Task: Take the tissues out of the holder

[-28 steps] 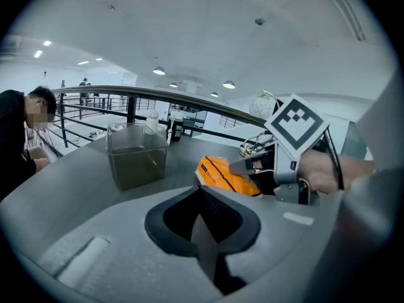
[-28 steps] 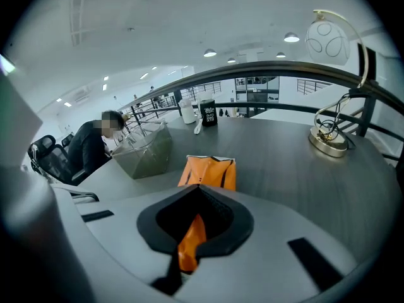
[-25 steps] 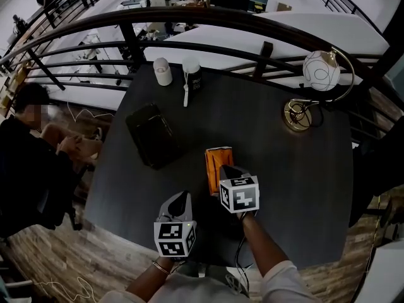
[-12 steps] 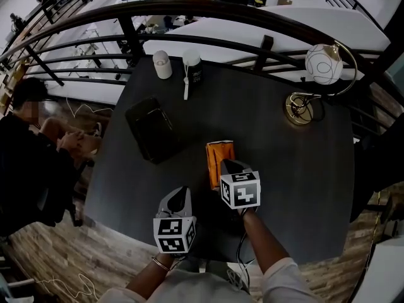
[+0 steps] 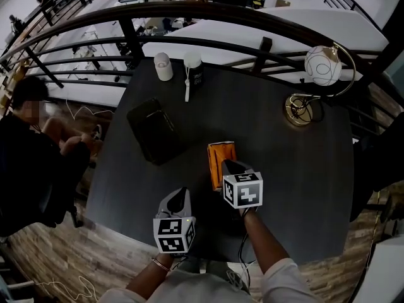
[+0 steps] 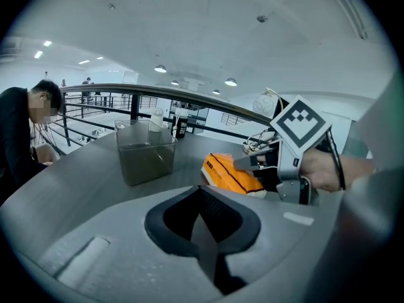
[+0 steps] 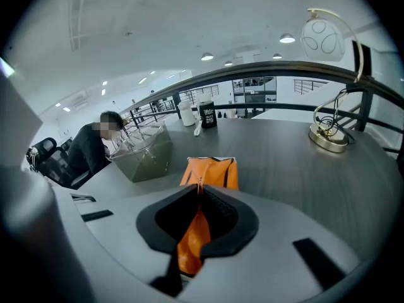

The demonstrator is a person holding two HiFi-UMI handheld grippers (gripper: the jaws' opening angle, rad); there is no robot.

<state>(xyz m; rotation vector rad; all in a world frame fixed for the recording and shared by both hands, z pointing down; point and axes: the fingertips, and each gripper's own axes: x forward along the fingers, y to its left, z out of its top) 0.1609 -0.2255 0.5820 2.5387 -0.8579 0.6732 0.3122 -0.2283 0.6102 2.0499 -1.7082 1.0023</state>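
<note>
An orange tissue pack [image 5: 221, 153] lies flat on the dark table [image 5: 290, 188], out of the clear holder [image 5: 151, 131] that stands to its left. My right gripper [image 5: 225, 169] is shut on the pack's near end; in the right gripper view the orange wrapper [image 7: 211, 172] runs between the closed jaws [image 7: 199, 191]. My left gripper [image 5: 180, 197] hovers by the table's front edge, shut and with nothing in it [image 6: 201, 191]. From the left gripper view the holder [image 6: 145, 150] looks empty, and the pack [image 6: 230, 172] lies under the right gripper [image 6: 252, 163].
A globe lamp [image 5: 322, 65] on a brass base [image 5: 300, 113] stands at the back right. A white cylinder [image 5: 163, 66] and a black cup [image 5: 192, 68] sit at the far edge by the railing [image 5: 208, 17]. A person in black [image 5: 31, 163] sits left of the table.
Both grippers and the tissue pack keep their places. The person at the left has shifted an arm.
</note>
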